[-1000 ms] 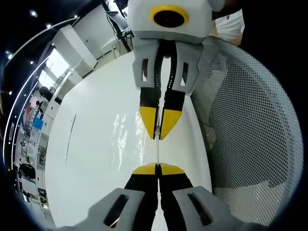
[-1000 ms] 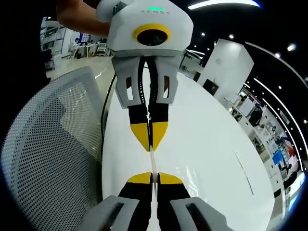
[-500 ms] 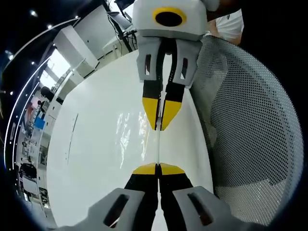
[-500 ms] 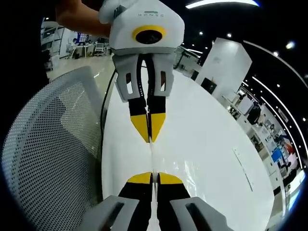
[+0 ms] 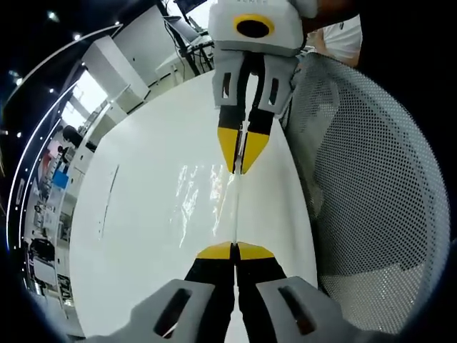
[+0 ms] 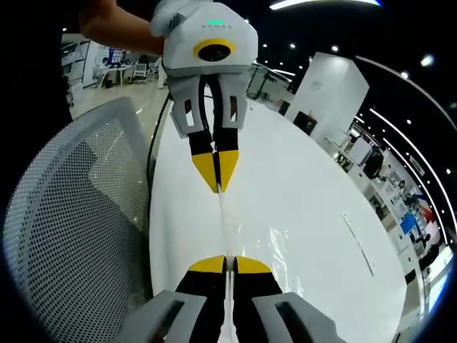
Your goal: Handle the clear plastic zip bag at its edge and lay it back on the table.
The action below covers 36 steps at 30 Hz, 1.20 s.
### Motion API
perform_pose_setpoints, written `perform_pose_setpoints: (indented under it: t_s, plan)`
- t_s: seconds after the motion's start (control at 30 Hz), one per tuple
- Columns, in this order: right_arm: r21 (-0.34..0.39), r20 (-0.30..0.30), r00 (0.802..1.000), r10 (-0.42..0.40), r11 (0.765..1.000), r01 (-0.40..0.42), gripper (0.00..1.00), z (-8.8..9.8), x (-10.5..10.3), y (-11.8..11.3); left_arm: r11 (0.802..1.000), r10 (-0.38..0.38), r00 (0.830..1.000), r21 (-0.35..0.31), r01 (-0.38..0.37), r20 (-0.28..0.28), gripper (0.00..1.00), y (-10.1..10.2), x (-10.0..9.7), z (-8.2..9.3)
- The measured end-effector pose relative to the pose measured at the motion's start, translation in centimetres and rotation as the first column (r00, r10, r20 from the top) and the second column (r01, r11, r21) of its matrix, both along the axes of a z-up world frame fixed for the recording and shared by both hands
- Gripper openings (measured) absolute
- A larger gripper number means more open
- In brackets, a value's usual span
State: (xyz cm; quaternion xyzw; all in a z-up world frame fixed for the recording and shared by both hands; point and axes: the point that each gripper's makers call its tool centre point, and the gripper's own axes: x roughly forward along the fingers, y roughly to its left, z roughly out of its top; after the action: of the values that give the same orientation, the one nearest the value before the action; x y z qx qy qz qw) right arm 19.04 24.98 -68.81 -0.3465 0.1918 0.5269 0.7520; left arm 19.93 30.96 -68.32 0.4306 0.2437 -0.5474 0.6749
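Nearest me, in the left gripper view, my left gripper [image 5: 233, 251] has its yellow tips pinched together on the edge of the clear plastic zip bag [image 5: 234, 211], which runs away from me as a thin taut line with a glinting sheet hanging off to one side above the white table [image 5: 143, 214]. At the far end of that line my right gripper [image 5: 243, 158] faces me, tips likewise closed on the same edge. The right gripper view gives the mirror of it: my right gripper [image 6: 226, 265] clamped at the bottom, the bag's edge [image 6: 223, 221] stretched ahead, the left gripper [image 6: 218, 175] nipping the other end, a hand [image 6: 118, 25] behind it. I judge I am in the holding step, bag drawn tight between both tongs over the table, the laying down not yet done. Next I think both hands must lower together, keeping the edge level, so the sheet settles flat before either pinch lets go. The bag's body is nearly invisible against the white top; I cannot tell whether its lower part touches the table or where the zip lies. A mesh chair [image 5: 371, 186] stands beside the table, cut off.
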Motion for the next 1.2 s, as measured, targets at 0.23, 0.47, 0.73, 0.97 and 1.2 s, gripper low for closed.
perform_pose_setpoints:
  t_s: [0.23, 0.47, 0.73, 0.97, 1.2]
  plan:
    - [0.000, 0.000, 1.000, -0.010, 1.000, 0.010, 0.00, 0.0, 0.0, -0.3, 1.000, 0.016, 1.000, -0.007, -0.016, -0.005, 0.00, 0.6, 0.1, 0.0]
    - [-0.002, -0.005, 1.000, -0.021, 1.000, 0.021, 0.00, -0.2, 0.0, -0.7, 1.000, 0.025, 1.000, -0.004, -0.025, -0.002, 0.00, 1.4, 0.2, 0.0]
    - [-0.005, -0.008, 0.999, -0.033, 0.999, 0.033, 0.00, -0.5, 0.0, -1.3, 0.999, 0.044, 0.999, 0.000, -0.044, -0.001, 0.00, 2.2, 0.3, 0.0]
    - [-0.008, -0.013, 0.999, -0.043, 0.999, 0.043, 0.00, -0.7, 0.0, -1.8, 0.999, 0.050, 0.999, 0.000, -0.050, -0.003, 0.00, 2.6, 0.3, 0.0]
    - [-0.013, -0.006, 0.999, -0.041, 0.999, 0.041, 0.00, -0.8, 0.0, -2.0, 0.998, 0.055, 0.998, 0.001, -0.055, -0.002, 0.00, 2.8, 0.3, 0.1]
